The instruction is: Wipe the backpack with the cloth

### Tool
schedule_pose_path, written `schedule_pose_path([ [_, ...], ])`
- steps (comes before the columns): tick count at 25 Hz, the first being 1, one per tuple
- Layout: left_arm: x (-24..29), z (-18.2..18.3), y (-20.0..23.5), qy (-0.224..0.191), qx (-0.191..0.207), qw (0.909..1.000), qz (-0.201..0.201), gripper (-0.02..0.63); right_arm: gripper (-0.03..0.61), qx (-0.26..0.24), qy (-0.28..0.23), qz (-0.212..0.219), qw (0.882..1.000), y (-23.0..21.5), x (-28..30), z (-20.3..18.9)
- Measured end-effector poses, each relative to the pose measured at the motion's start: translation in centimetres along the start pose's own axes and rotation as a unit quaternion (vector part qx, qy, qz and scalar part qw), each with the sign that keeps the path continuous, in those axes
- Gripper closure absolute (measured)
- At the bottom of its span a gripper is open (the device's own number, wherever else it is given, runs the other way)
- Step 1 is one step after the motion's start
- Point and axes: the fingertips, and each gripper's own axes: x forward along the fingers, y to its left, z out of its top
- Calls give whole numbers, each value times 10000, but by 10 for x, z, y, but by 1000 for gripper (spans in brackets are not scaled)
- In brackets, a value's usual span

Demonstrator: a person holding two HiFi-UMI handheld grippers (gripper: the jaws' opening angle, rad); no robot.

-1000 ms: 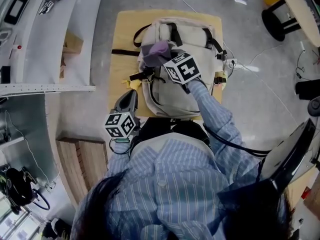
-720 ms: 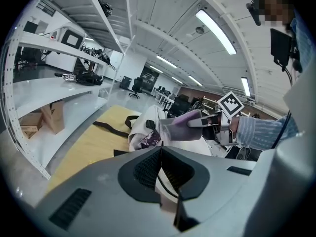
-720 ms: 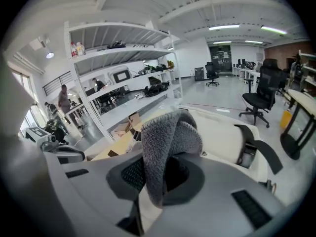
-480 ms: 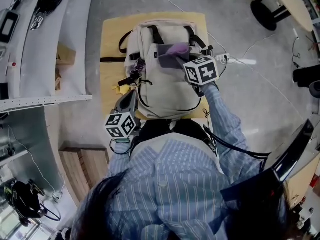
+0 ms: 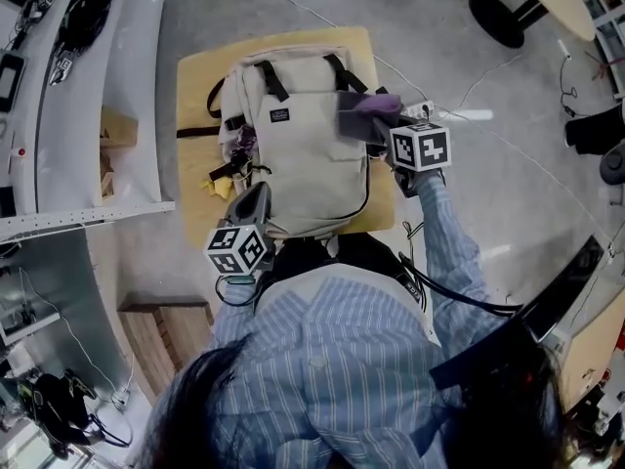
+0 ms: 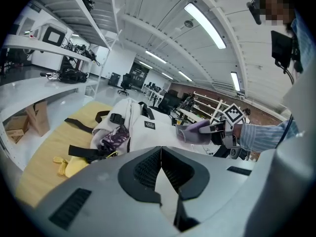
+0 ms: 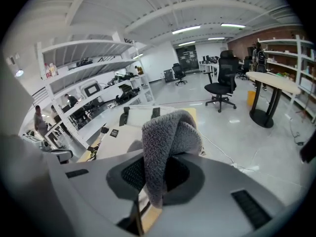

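A beige backpack (image 5: 298, 140) lies flat on a small wooden table (image 5: 190, 96), straps at the far end. My right gripper (image 5: 376, 130) is shut on a grey-purple cloth (image 5: 366, 110) and holds it against the backpack's right edge. In the right gripper view the cloth (image 7: 165, 147) hangs folded between the jaws, with the backpack (image 7: 131, 130) behind. My left gripper (image 5: 252, 203) is shut on nothing at the backpack's near-left corner. The left gripper view shows the backpack (image 6: 133, 125) and the right gripper with the cloth (image 6: 195, 131) beyond.
A yellow item (image 5: 217, 186) lies on the table left of the backpack. White shelving (image 5: 88, 86) runs along the left. A power strip and cables (image 5: 430, 110) lie on the floor to the right. A stool base (image 5: 498, 13) stands at the far right.
My right gripper has carried the cloth across the backpack from its upper-left part to its right edge. The left gripper has stayed at the near-left corner.
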Motion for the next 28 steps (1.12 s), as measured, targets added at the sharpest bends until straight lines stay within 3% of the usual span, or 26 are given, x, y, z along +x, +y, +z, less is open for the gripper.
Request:
schedule_pose_path([
  [8,7,-9,-27,17,-38,10000,-31,609,529,343,82,-480,9982,-61,-35,-26],
  [15,7,-14,-31,19,-114,9999,-5,609,529,246,67,-526,9983,-65,-48,-22],
  [23,-3,-10,-10,-61,-201,9998,43,609,529,-446,-818,325,9951,31,-62,70],
  [28,-16,-2,18,-160,-299,9993,170,609,529,-969,-983,1014,9852,120,-21,121],
])
